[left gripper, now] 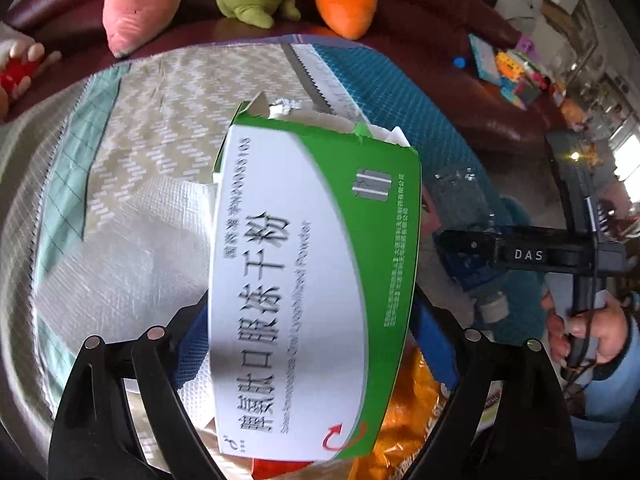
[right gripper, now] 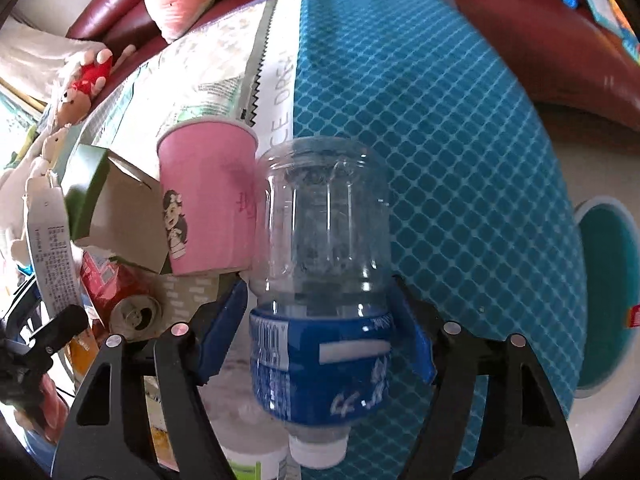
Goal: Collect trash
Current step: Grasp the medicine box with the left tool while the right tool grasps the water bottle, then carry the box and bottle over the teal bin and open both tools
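The left gripper (left gripper: 312, 320) clamps a green-and-white box (left gripper: 316, 280) above white tissue (left gripper: 132, 248) on the mat (left gripper: 168, 92). The right gripper (right gripper: 316, 320) squeezes a clear plastic bottle (right gripper: 324, 248), cap toward the camera, touching a pink paper cup (right gripper: 208, 200) near the mat's middle seam.

Home living rm: sofa (left gripper: 420, 12), plush toys (left gripper: 140, 4).

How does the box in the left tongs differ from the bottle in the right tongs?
The green-and-white carton is opaque printed cardboard; the plastic bottle is clear with a blue label. The carton is flat-sided, its far end torn open; the bottle is round, its white cap on and pointing toward the camera. Both sit between blue pads: the left tongs flank the carton, the right tongs the bottle.
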`<state>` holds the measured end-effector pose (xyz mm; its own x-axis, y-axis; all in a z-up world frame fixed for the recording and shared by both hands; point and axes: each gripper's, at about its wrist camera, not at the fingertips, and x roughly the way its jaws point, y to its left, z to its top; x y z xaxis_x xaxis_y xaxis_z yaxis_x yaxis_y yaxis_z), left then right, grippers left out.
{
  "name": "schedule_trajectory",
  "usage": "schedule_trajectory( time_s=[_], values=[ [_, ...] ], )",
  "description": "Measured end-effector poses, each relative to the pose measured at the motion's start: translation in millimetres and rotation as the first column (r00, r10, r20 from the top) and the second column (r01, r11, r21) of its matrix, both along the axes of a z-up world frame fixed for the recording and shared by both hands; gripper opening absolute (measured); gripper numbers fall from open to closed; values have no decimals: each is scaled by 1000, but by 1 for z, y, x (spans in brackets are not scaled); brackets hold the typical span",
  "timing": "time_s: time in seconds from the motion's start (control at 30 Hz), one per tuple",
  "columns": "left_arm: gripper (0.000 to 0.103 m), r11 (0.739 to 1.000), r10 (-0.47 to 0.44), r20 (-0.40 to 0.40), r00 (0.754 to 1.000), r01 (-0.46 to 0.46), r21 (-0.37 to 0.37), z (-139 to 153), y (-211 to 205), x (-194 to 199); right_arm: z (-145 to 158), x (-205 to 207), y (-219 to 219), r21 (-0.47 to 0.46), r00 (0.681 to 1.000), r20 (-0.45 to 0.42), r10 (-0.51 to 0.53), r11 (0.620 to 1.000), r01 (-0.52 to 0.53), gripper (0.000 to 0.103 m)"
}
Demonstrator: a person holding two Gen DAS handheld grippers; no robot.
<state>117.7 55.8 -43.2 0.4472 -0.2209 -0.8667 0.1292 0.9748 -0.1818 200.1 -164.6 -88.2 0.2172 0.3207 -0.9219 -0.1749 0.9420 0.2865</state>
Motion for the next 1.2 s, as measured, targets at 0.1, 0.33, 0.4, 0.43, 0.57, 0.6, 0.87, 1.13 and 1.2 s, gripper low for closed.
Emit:
schedule_trajectory(
  time_s=[0.1, 0.33, 0.4, 0.43, 0.57, 0.6, 0.87, 1.13, 1.2],
  values=[
    [72, 1000, -6, -3, 1000, 6, -23, 7, 1, -1, 0, 0, 2, 21, 1000, 21, 14, 1000, -15, 63],
    [72, 992, 53, 64, 997, -45, -115, 52, 23, -14, 26, -15, -11, 87, 995, 99, -8, 996, 0, 63],
    [72, 993, 61, 79, 995, -53, -103, 64, 20, -18, 32, -19, -16, 107, 993, 115, -23, 994, 10, 63],
    [72, 994, 63, 91, 994, -54, -98, 71, 17, -20, 36, -22, -20, 118, 992, 126, -31, 993, 16, 63],
    [72, 996, 68, 153, 986, -59, -66, 99, 0, -22, 55, -33, -39, 157, 985, 163, -63, 987, 37, 63],
    [72, 996, 69, 164, 984, -59, -66, 106, -3, -21, 61, -36, -48, 167, 982, 173, -75, 985, 46, 63],
    [72, 997, -18, 171, 985, 31, -74, 117, -78, -5, 96, -58, -131, 210, 947, 244, -208, 965, 158, 63],
    [73, 971, -189, 103, 977, 201, -130, 76, -212, 26, 104, -77, -252, 171, 874, 266, -407, 912, 373, 63],
    [73, 961, -233, 81, 969, 242, -132, 63, -243, 35, 97, -77, -284, 149, 855, 254, -451, 892, 426, 63]
  ],
)
